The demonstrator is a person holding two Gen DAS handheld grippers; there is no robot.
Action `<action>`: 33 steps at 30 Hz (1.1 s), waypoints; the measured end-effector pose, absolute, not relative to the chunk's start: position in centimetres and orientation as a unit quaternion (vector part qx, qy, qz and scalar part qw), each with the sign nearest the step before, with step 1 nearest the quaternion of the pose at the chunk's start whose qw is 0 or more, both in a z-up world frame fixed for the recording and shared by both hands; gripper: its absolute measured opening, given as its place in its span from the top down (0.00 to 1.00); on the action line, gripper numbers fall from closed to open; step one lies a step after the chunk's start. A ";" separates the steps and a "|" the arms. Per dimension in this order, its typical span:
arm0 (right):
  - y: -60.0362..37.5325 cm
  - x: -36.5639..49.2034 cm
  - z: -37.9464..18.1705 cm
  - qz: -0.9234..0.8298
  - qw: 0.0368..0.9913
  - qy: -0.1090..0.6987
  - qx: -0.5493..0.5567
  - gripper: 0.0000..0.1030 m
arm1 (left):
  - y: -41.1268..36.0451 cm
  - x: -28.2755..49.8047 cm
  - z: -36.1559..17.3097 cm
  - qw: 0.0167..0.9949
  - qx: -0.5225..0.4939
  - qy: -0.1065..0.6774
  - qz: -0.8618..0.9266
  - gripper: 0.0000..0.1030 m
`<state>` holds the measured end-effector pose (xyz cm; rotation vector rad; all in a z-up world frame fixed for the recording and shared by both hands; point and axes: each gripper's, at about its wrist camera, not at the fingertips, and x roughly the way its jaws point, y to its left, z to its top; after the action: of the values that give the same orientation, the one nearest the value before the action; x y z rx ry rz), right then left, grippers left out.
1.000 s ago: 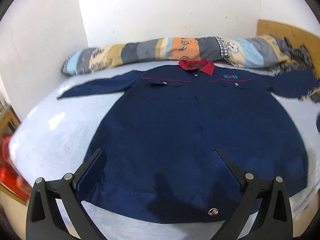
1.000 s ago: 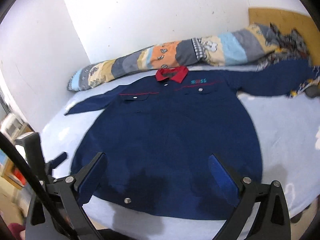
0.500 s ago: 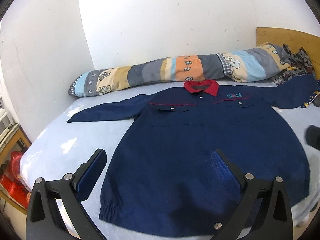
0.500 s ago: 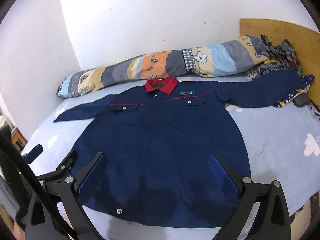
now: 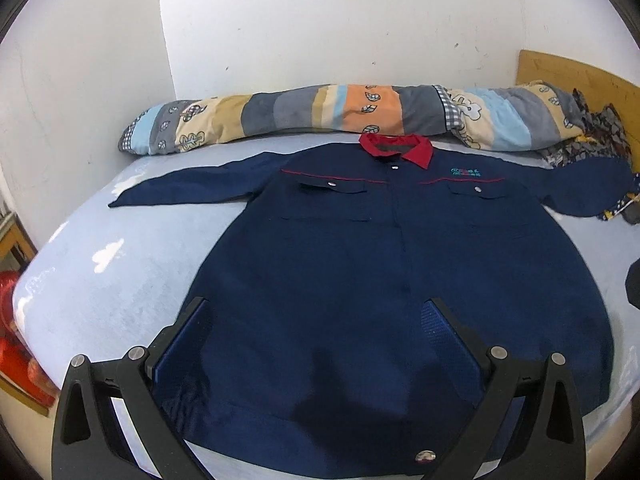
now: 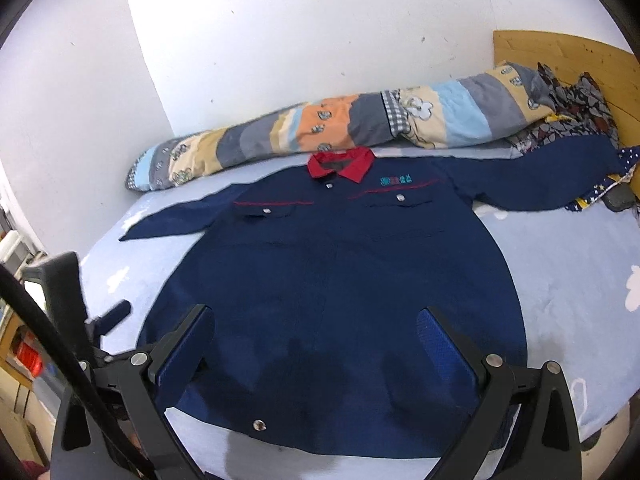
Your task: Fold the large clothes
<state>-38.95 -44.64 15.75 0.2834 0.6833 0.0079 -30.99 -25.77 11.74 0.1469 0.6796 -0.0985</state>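
One navy jacket with a red collar is seen spread flat on a pale blue bed, both sleeves laid out sideways. Two grippers, left gripper and right gripper, are held above its hem, jaws wide apart, nothing gripped. One rolled patchwork quilt is seen along the wall.

A large navy-blue work jacket with a red collar lies face up and buttoned, spread flat on the pale blue bed sheet. Both sleeves stretch outward, its collar just beside the striped patchwork bolster, hem toward the near edge.
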 end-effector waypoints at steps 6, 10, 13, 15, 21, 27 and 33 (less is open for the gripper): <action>-47.9 -39.1 14.6 -0.028 0.924 0.339 0.176 0.00 | -21.9 -27.6 12.2 0.948 0.117 0.295 0.029 0.00; -49.9 -39.6 14.0 -0.055 0.921 0.340 0.184 0.00 | -18.1 -23.2 9.7 0.943 0.157 0.275 0.105 0.00; -50.9 -39.5 14.0 -0.077 0.926 0.328 0.172 0.00 | -15.0 -20.5 5.5 0.927 0.133 0.323 0.135 0.00; -51.8 -39.1 14.3 -0.136 0.936 0.296 0.136 0.00 | -14.0 -19.7 3.7 0.918 0.131 0.339 0.156 0.00; -57.8 -36.1 10.3 -0.299 0.912 0.275 0.062 0.05 | -14.8 -19.5 3.7 0.922 0.153 0.311 0.170 0.00; -61.8 -33.4 3.9 -0.339 0.873 0.345 0.068 0.13 | -16.4 -19.8 3.0 0.918 0.197 0.303 0.164 0.00; -62.6 -32.4 2.7 -0.375 0.849 0.368 0.049 0.15 | -16.0 -21.1 3.8 0.918 0.201 0.288 0.184 0.00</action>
<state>-32.39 -62.64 2.71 0.1041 0.7756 -0.7902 -21.15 -15.99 3.82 0.4132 0.5931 0.3793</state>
